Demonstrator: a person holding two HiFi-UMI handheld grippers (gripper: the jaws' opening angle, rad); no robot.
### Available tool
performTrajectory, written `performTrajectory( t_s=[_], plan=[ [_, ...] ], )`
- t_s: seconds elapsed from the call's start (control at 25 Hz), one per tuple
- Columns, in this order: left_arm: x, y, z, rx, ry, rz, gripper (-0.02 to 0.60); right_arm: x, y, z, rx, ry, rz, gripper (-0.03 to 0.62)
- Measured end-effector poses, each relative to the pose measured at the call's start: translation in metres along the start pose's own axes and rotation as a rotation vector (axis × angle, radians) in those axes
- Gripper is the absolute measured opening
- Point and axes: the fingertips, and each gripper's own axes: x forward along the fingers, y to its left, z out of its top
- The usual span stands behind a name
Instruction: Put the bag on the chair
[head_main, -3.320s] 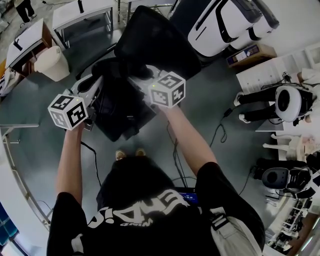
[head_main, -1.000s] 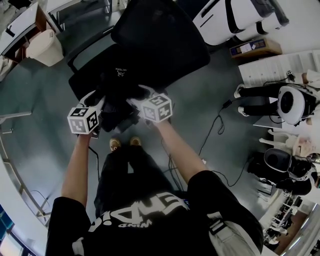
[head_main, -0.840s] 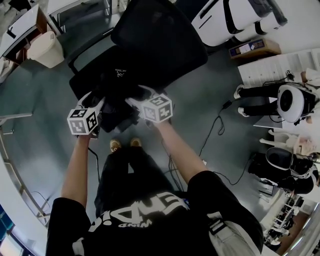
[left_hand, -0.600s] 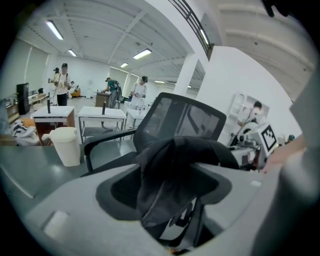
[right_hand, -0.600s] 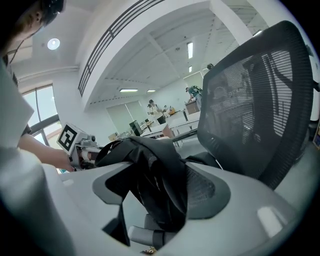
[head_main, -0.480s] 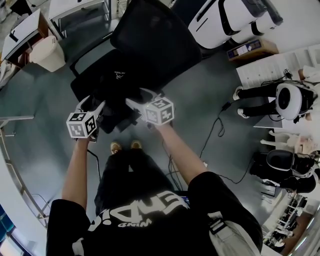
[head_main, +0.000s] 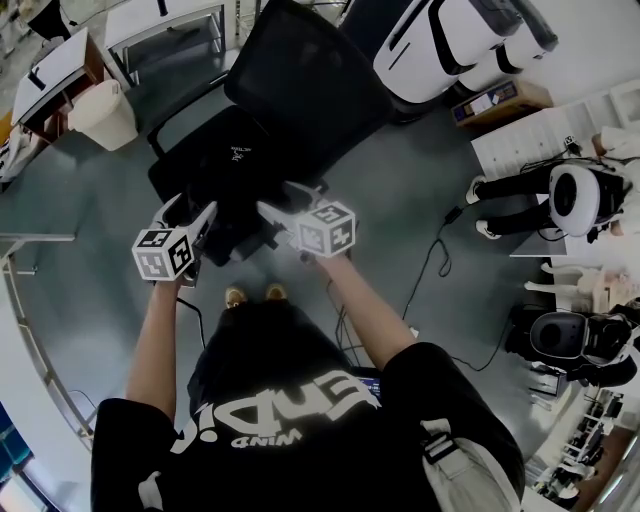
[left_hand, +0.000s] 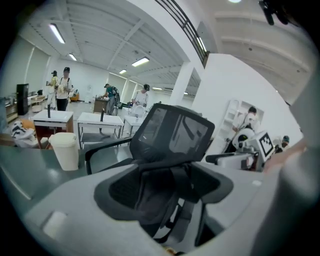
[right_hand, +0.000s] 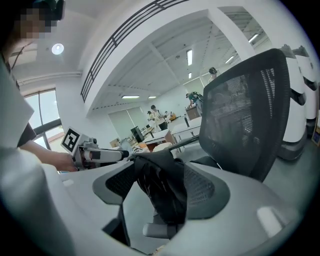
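A black bag (head_main: 238, 205) lies on the seat of a black mesh-back office chair (head_main: 300, 80) and droops over the seat's front edge. My left gripper (head_main: 188, 212) is just in front of the bag's left side. Its jaws are opening; the bag's straps (left_hand: 162, 197) show between them, untouched by the pads. My right gripper (head_main: 283, 200) stands open at the bag's right side. In the right gripper view the dark fabric (right_hand: 160, 192) hangs in the gap between its fingers (right_hand: 65, 210), loose. Neither gripper grips the bag.
A white bin (head_main: 103, 113) and white tables (head_main: 160, 25) stand left of the chair. A big white machine (head_main: 450, 45) and a cardboard box (head_main: 487, 103) lie behind it to the right. Cables (head_main: 435, 265) trail on the grey floor. Seated people (head_main: 575, 200) are at far right.
Both grippers have opened and let go of the bag, then drawn back a little toward the person. The bag has settled on the chair seat.
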Motion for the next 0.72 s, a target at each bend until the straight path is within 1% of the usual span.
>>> performTrajectory(
  t_s=[0.16,0.28,0.4,0.44,0.64,0.72],
  plan=[
    [-0.013,-0.017,0.005,0.021,-0.012,-0.023,0.319,-0.014,0.019,0.004,-0.015,-0.020,0.017,0.299],
    [-0.024,-0.030,0.007,0.017,-0.025,-0.044,0.319,-0.024,0.033,0.007,-0.030,-0.033,0.027,0.296],
    [-0.038,-0.045,0.009,0.026,-0.039,-0.066,0.314,-0.041,0.045,0.013,-0.045,-0.059,0.026,0.287],
    [-0.044,-0.050,0.009,0.032,-0.040,-0.074,0.312,-0.047,0.049,0.016,-0.052,-0.070,0.025,0.272],
    [-0.075,-0.073,0.019,0.043,-0.082,-0.115,0.191,-0.081,0.069,0.032,-0.071,-0.135,0.016,0.238],
    [-0.085,-0.081,0.024,0.055,-0.097,-0.127,0.169,-0.094,0.076,0.037,-0.058,-0.166,0.017,0.211]
  ],
)
